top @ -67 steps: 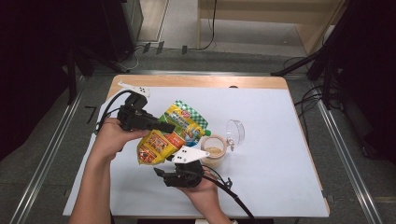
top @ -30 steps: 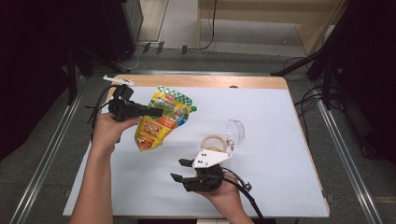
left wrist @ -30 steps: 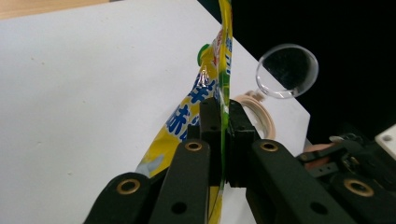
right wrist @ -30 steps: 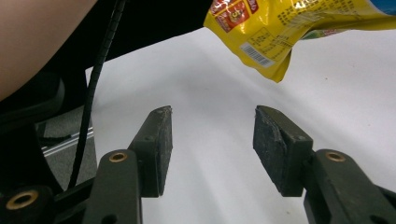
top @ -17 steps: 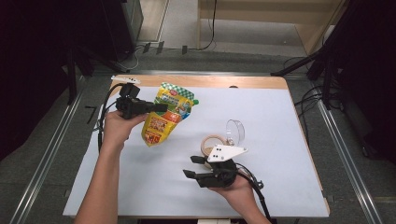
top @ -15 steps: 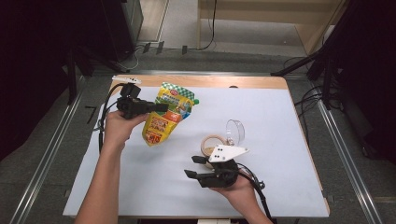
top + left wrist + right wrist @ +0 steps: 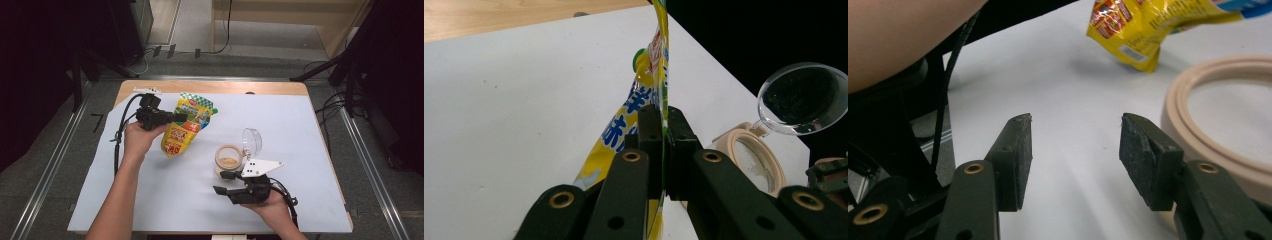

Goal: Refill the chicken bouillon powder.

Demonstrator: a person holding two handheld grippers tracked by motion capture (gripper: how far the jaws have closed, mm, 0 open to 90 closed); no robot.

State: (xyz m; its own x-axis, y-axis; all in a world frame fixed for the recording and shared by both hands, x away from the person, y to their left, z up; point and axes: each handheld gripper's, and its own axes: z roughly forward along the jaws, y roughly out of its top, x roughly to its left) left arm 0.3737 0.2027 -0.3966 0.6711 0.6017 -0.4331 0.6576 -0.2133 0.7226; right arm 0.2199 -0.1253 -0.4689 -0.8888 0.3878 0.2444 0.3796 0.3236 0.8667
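Note:
A yellow and green printed pouch hangs tilted over the white sheet at the left, its lower corner close to the sheet. My left gripper is shut on the pouch's edge; the left gripper view has the pouch pinched between both black pads. A round beige jar stands open at the middle, with pale powder inside and its clear hinged lid flipped up behind it. My right gripper lies low just in front of the jar, open and holding nothing. In the right gripper view the gripper has the jar's rim at its right.
A white sheet covers most of the wooden table. Black cables trail from both grippers. Metal floor rails run along both sides of the table, and dark equipment stands beyond it.
My left gripper has sunk a little with the pouch and shifted right. My right gripper has slid rightward along the front of the sheet and now sits before the jar.

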